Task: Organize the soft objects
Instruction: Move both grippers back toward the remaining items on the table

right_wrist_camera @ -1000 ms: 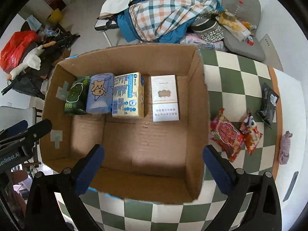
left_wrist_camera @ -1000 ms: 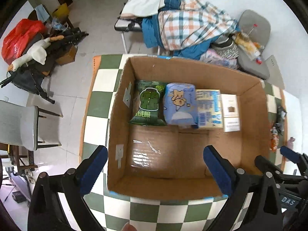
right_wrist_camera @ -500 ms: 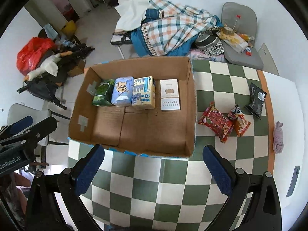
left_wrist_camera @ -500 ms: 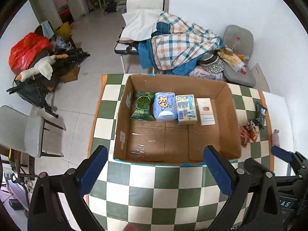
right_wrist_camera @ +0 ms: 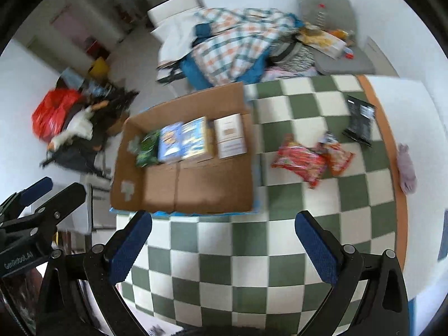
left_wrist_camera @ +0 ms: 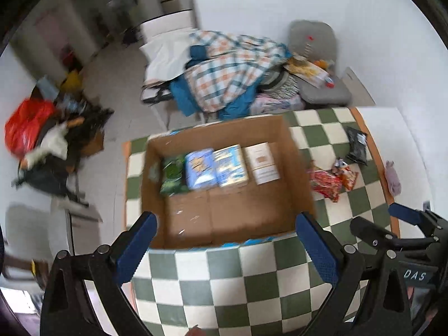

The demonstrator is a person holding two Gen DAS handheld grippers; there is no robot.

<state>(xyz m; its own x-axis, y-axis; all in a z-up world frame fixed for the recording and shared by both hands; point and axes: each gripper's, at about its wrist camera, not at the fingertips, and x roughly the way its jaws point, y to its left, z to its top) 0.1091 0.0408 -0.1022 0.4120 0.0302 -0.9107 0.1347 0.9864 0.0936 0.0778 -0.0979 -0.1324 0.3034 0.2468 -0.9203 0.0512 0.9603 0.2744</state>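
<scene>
Both claws gape empty: red packet lies far-right of the right gripper, nearer it than the left gripper, right of box.

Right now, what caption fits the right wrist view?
Open fingers hover over checkered table; box left, snacks right.
</scene>
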